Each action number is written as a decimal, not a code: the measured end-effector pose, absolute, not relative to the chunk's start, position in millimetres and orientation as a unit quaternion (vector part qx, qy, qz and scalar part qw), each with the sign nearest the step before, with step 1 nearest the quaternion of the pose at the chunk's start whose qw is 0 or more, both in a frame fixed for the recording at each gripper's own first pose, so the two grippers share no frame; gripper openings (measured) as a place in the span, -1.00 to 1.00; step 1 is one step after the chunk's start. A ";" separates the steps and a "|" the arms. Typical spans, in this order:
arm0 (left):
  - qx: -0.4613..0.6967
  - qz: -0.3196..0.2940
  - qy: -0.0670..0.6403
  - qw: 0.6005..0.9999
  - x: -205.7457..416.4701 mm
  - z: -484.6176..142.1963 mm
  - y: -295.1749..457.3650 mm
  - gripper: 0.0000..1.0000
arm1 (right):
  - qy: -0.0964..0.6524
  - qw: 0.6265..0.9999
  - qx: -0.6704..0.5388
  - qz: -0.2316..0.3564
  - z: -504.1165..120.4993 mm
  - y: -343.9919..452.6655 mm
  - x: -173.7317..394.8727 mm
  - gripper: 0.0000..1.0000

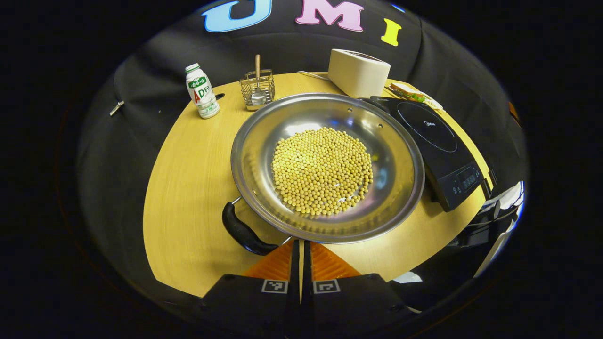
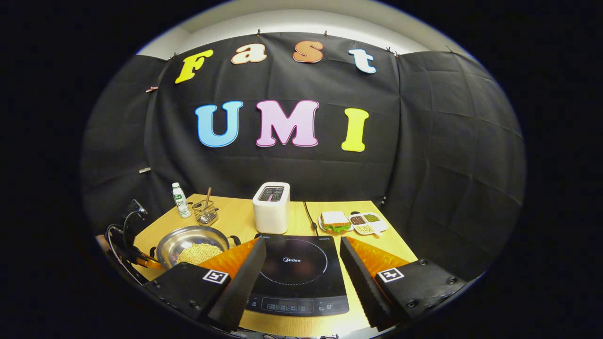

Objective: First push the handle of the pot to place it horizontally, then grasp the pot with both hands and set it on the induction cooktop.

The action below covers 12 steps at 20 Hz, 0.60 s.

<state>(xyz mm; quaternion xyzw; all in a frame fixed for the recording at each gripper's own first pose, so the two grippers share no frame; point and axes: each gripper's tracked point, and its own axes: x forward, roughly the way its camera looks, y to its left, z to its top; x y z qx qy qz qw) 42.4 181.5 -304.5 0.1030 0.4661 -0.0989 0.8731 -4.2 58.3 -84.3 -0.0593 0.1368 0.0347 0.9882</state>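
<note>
**Operator:** Left gripper view first: my left gripper sits low at the near rim of the pot, its two fingers pressed almost together with only a sliver of gap, nothing between them. The tips are just at the rim, right beside the black handle.

**Spotter:** Where's the pot sitting?

**Operator:** On the worktop, left of the induction cooktop and touching or nearly touching its edge, I can't tell which. It's a wide steel pot with a heap of yellow beans in the middle. That near handle angles off to the lower left of the rim.

**Spotter:** And your right side?

**Operator:** Right gripper view now: my right gripper is spread wide, holding nothing, with the cooktop framed between its fingers. The pot is off to the left from here, and I can see the other gripper at its far left side.

**Spotter:** What else is around?

**Operator:** Behind the pot there's a small white bottle and a wire basket with a wooden-handled tool standing in it. A white toaster stands behind the cooktop, and to its right a sandwich on a plate next to a little divided dish of beans.
</note>
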 end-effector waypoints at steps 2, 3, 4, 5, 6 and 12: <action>0.097 -0.091 0.469 0.873 48.0 -306.2 186.8 -0.90 | 0.137 0.989 -0.053 0.029 -83.2 55.5 -1.9 0.96; 0.095 -0.089 0.470 0.873 50.5 -306.7 189.5 -0.90 | 0.137 0.989 -0.051 0.026 -82.7 53.7 -0.6 0.96; 0.096 -0.085 0.472 0.872 51.7 -307.6 192.5 -0.90 | 0.137 0.989 -0.049 0.024 -82.5 52.9 -0.6 0.96; 0.097 -0.082 0.473 0.872 54.7 -307.9 196.4 -0.90 | 0.136 0.989 -0.048 0.023 -82.5 52.6 0.1 0.96; 0.097 -0.077 0.474 0.872 56.7 -308.7 200.3 -0.89 | 0.136 0.989 -0.047 0.023 -81.6 52.8 0.3 0.96; 0.092 -0.055 0.473 0.875 71.5 -306.7 223.1 -0.90 | 0.136 0.989 -0.044 0.024 -80.0 55.1 4.1 0.96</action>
